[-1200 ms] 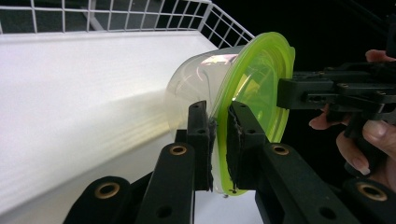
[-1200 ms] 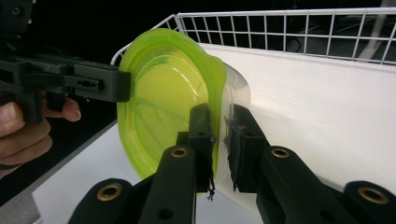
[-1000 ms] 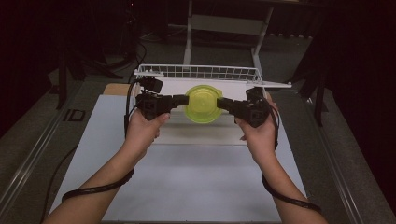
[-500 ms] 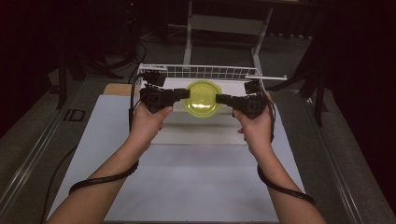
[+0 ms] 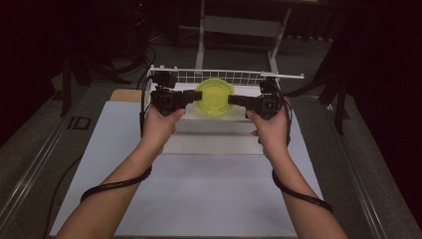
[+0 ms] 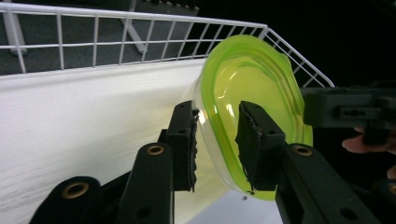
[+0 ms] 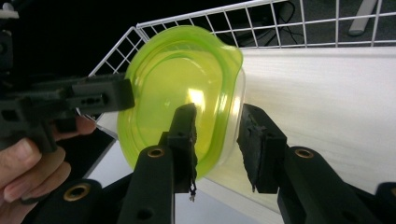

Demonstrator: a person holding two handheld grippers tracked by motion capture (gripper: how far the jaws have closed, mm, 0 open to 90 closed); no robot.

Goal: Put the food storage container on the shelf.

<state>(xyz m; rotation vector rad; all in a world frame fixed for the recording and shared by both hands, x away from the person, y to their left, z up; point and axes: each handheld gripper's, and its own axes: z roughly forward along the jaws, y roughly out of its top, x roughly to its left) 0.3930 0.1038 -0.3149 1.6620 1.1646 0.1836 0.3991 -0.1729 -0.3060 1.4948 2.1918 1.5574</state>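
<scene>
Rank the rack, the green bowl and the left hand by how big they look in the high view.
1. Rack, widest by far.
2. Left hand and bowl look about alike; the hand sits nearer the camera, so I will not rank them.

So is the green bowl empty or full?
Empty: the bowl is see-through, with nothing inside, in both gripper views.

In the left gripper view, the jaws cover the lower rim of the bowl [image 6: 261, 93], and the other gripper [image 6: 350, 112] runs off the right edge. In the right gripper view, a hand [image 7: 32, 163] is cut by the left edge. In the high view, both forearms leave the bottom edge, and the rack [image 5: 224, 75] is partly hidden behind the bowl.
</scene>
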